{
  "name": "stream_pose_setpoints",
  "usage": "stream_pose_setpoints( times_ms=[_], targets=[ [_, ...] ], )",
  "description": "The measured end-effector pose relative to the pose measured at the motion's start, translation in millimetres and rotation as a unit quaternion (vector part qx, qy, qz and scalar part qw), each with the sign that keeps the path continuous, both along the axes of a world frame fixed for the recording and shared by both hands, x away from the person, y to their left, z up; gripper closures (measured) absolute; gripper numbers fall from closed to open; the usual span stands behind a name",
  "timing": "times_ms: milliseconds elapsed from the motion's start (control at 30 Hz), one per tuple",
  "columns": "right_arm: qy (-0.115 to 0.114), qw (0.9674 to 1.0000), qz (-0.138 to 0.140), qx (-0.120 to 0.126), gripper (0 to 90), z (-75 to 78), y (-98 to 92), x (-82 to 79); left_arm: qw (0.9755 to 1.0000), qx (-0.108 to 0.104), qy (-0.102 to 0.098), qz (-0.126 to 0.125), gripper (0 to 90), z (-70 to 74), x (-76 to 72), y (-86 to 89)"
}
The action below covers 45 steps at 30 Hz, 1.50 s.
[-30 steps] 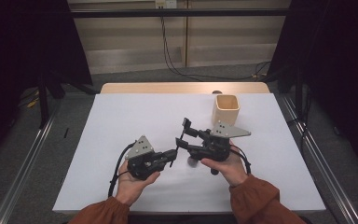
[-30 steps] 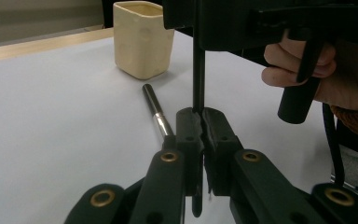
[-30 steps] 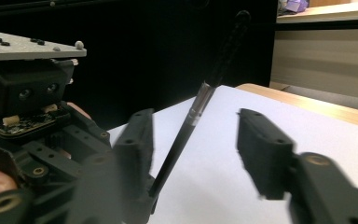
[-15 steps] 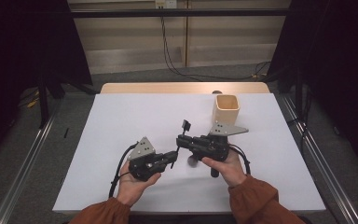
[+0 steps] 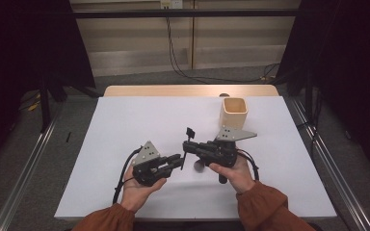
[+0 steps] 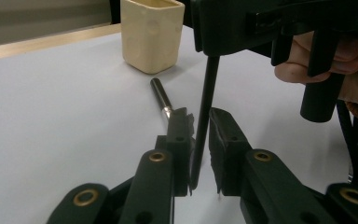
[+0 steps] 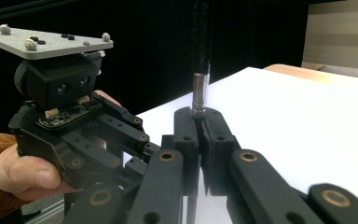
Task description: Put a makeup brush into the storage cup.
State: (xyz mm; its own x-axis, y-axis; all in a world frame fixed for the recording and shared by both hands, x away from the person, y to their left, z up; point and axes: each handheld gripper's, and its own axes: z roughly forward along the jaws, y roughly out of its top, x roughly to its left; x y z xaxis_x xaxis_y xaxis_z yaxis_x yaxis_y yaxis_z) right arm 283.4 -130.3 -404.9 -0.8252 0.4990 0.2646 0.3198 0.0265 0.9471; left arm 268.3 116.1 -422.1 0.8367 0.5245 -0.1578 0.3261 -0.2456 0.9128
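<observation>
Handover of a thin black brush is under way near the beige cup: right gripper clamps it, left gripper loosening. Next, carry it cupward.

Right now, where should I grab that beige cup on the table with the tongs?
Probably one flat wall of the beige cup, at the rim, coming straight down, one jaw inside, one outside. It stands upright, mouth open, and its squarish sides offer flat faces. The right tongs are shut on a thin black stick; free them first.
</observation>
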Motion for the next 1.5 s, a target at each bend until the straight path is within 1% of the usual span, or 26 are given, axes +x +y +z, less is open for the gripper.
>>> stream_pose_setpoints(
  times_ms=[100, 200, 233, 400, 533, 700, 767, 833, 900, 1000, 1067, 1100, 1133, 1167, 1200, 1233, 1300, 1400, 1433, 1500],
  targets=[
    [-0.001, 1.0, -0.002, 0.001, 86.4, 0.9, -1.7, 0.1, 1.0, -0.002, 0.007, 0.001, 74.3, -0.2, 0.4, 0.4],
    [-0.001, 1.0, -0.004, 0.0, 86.4, 0.9, -3.0, 0.5, 0.9998, -0.011, 0.018, 0.003, 69.3, 1.2, 1.6, 1.7],
    [-0.002, 1.0, -0.004, 0.0, 86.4, 0.8, -3.4, 0.6, 0.9997, -0.007, 0.021, 0.005, 67.9, 2.3, 2.5, 3.7],
    [-0.004, 0.9999, -0.01, -0.003, 86.4, 1.2, -4.9, 0.9, 0.9995, -0.017, 0.02, 0.018, 60.8, 4.5, 4.2, 9.9],
    [-0.006, 0.9998, -0.016, -0.004, 86.4, 1.5, -7.7, 1.9, 0.9991, -0.021, 0.025, 0.028, 49.8, 7.0, 5.4, 13.4],
    [-0.007, 0.9997, -0.023, -0.002, 86.3, 2.6, -13.4, 2.8, 0.9987, -0.012, 0.023, 0.043, 36.0, 9.6, 6.2, 16.0],
    [-0.009, 0.9996, -0.027, -0.002, 86.4, 3.2, -16.0, 3.0, 0.9983, -0.008, 0.026, 0.052, 26.9, 9.3, 6.7, 16.0],
    [-0.012, 0.9994, -0.032, -0.002, 86.3, 4.3, -17.9, 3.0, 0.998, -0.007, 0.027, 0.056, 22.4, 8.6, 7.1, 15.5],
    [-0.013, 0.9993, -0.035, -0.002, 86.3, 5.1, -20.3, 2.9, 0.998, -0.003, 0.023, 0.058, 17.7, 8.7, 7.4, 15.2],
    [-0.014, 0.9992, -0.038, -0.003, 86.3, 5.7, -23.2, 2.4, 0.9983, -0.007, 0.021, 0.054, 11.9, 8.7, 7.7, 16.0],
    [-0.014, 0.9991, -0.04, -0.002, 86.3, 6.3, -25.6, 2.1, 0.9985, -0.002, 0.017, 0.053, 8.7, 8.9, 7.8, 16.9],
    [-0.014, 0.999, -0.041, -0.001, 86.3, 6.7, -26.3, 2.0, 0.9987, -0.005, 0.006, 0.05, 7.2, 8.1, 8.1, 17.3],
    [-0.015, 0.999, -0.043, -0.002, 86.3, 7.2, -27.5, 1.7, 0.9986, -0.002, -0.007, 0.052, 5.1, 7.5, 7.7, 17.9],
    [-0.015, 0.9988, -0.046, -0.002, 86.3, 7.7, -29.3, 1.5, 0.9985, 0.004, -0.016, 0.053, 3.8, 7.3, 7.2, 18.2],
    [-0.016, 0.9988, -0.047, -0.003, 86.3, 8.0, -30.4, 1.3, 0.9985, 0.006, -0.018, 0.051, 4.2, 7.3, 6.7, 19.0],
    [-0.016, 0.9987, -0.048, -0.004, 86.3, 8.2, -32.1, 0.9, 0.9988, 0.001, -0.015, 0.046, 4.2, 6.7, 6.7, 20.1],
    [-0.017, 0.9985, -0.053, -0.004, 86.3, 8.1, -36.0, -0.1, 0.9989, -0.004, -0.011, 0.045, 4.1, 5.9, 6.1, 21.5],
    [-0.017, 0.998, -0.061, -0.007, 86.3, 6.9, -42.9, -1.7, 0.9994, -0.003, -0.014, 0.033, 4.0, 5.3, 4.9, 25.8],
    [-0.016, 0.9979, -0.062, -0.008, 86.3, 6.4, -45.5, -2.3, 0.9993, -0.005, -0.017, 0.033, 3.8, 4.8, 4.7, 27.7],
    [-0.017, 0.9976, -0.066, -0.011, 86.3, 5.6, -50.7, -3.0, 0.9988, 0.003, -0.019, 0.046, 4.2, 4.6, 4.5, 31.0]
  ],
)
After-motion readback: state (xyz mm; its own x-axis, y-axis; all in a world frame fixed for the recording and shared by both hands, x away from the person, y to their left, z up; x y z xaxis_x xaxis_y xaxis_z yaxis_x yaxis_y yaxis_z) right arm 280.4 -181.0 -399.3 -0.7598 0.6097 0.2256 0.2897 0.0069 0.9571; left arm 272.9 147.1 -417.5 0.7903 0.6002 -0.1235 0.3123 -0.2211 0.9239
